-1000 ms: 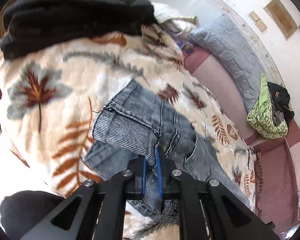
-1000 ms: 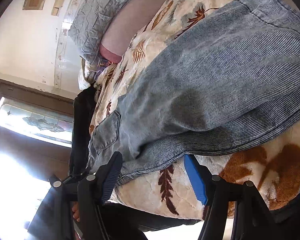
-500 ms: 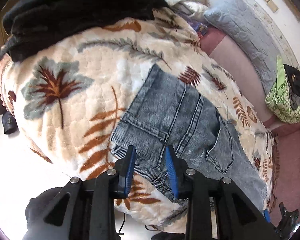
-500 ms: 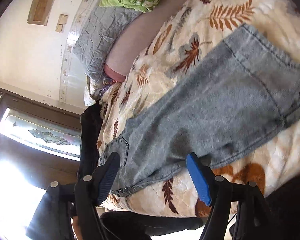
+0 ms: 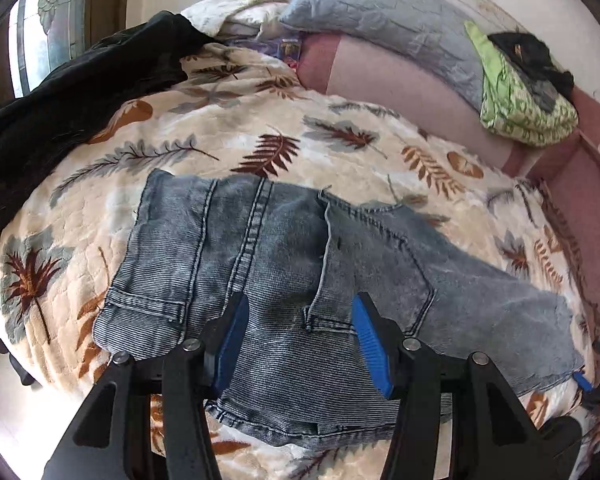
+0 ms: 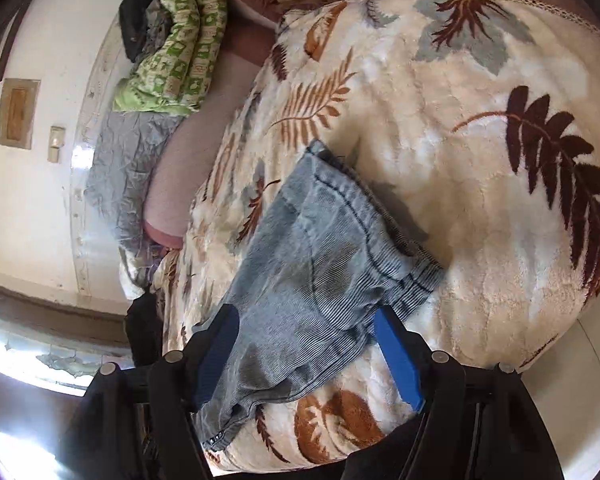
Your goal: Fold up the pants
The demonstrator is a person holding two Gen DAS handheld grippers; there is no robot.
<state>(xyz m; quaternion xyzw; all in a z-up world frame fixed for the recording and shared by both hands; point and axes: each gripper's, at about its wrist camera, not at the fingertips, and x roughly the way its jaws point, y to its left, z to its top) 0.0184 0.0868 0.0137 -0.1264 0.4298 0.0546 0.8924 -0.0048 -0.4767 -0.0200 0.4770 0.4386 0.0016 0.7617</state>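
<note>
Washed blue jeans (image 5: pixel 284 256) lie flat on a cream blanket with a leaf print (image 5: pixel 228 132). The waist and back pockets are on the left of the left wrist view, and the legs run off to the right. My left gripper (image 5: pixel 300 304) hovers over the seat of the jeans. Its jaws are opening and the blue pads (image 5: pixel 232 332) press on nothing. In the right wrist view the leg end of the jeans (image 6: pixel 332 248) lies on the blanket (image 6: pixel 480 200). My right gripper (image 6: pixel 306 316) is open above it, its pads off the cloth.
A black garment (image 5: pixel 72 104) is heaped at the back left of the bed. A grey pillow (image 5: pixel 384 16), a green patterned bundle (image 5: pixel 516 104) and a pink sheet (image 5: pixel 400 84) lie along the wall. The blanket's near edge drops off below both grippers.
My left gripper let go of the bunched waistband, opened and drew back, and the jeans now lie spread flat. My right gripper slid along the leg toward its end, staying open.
</note>
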